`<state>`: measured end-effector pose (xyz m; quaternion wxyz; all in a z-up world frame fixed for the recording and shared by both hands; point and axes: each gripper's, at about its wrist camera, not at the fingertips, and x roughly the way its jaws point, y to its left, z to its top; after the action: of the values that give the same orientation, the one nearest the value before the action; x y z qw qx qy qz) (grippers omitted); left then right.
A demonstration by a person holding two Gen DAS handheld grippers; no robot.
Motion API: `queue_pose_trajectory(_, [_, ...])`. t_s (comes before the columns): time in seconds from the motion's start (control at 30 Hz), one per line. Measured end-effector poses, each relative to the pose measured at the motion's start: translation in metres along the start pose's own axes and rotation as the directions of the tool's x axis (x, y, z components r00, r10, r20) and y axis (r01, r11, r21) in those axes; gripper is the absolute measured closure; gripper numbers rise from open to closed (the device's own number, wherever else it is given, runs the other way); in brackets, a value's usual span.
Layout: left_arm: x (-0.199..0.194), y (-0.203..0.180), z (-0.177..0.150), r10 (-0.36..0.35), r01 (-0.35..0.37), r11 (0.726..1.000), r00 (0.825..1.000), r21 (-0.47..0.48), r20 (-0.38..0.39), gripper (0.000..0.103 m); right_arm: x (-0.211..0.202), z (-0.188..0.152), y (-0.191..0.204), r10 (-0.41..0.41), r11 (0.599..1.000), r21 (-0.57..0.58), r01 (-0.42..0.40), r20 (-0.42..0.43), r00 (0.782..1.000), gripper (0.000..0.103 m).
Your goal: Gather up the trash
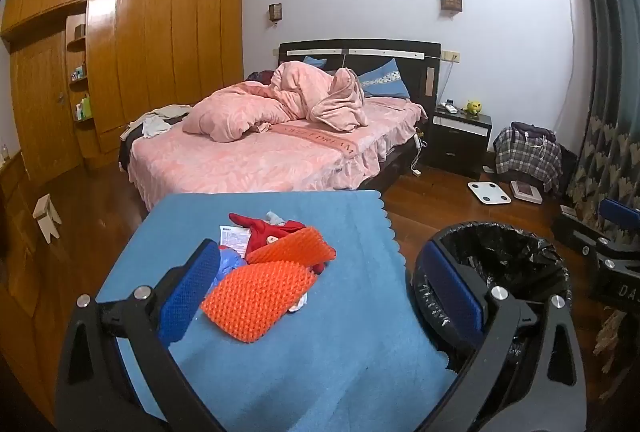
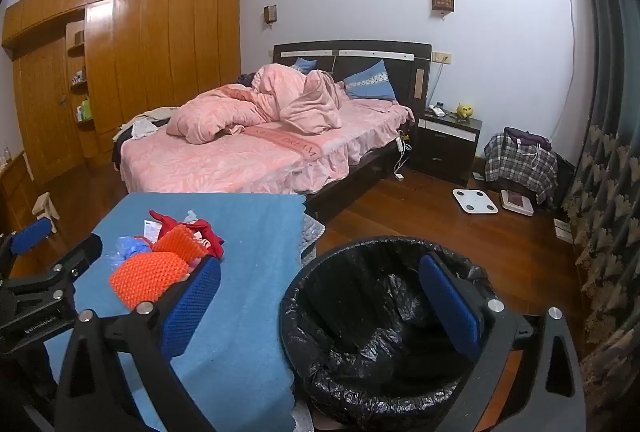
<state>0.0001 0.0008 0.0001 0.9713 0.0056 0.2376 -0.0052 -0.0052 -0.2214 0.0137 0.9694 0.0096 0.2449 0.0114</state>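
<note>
A small heap of trash lies on the blue cloth-covered table (image 1: 320,360): two orange knobbly pieces (image 1: 256,296), a red wrapper (image 1: 264,230), a white slip of paper (image 1: 236,238) and a crumpled blue plastic bag (image 1: 230,264). My left gripper (image 1: 320,264) hovers open just short of the heap, its left pad beside the blue bag. A round bin with a black liner (image 2: 360,246) stands on the floor right of the table. My right gripper (image 2: 320,264) is open over the bin's near rim and holds nothing. The heap (image 2: 160,264) shows left of it.
A bed with pink bedding (image 1: 260,151) stands beyond the table. A dark nightstand (image 1: 460,135), a white floor scale (image 1: 490,192) and a plaid-covered pile (image 1: 528,155) lie at the right by the curtain. Wooden wardrobes (image 1: 140,51) line the left wall; a small stool (image 1: 46,218) is below.
</note>
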Motion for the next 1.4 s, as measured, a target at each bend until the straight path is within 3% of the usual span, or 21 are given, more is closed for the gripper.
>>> queue_pose_trajectory(1.4, [0.0007, 0.0027, 0.0009, 0.01, -0.01, 1.0, 1.0, 0.006, 0.004, 0.005, -0.0001, 0.0002, 0.0001, 0.001, 1.0, 0.001, -0.001, -0.004, 1.0, 0.006])
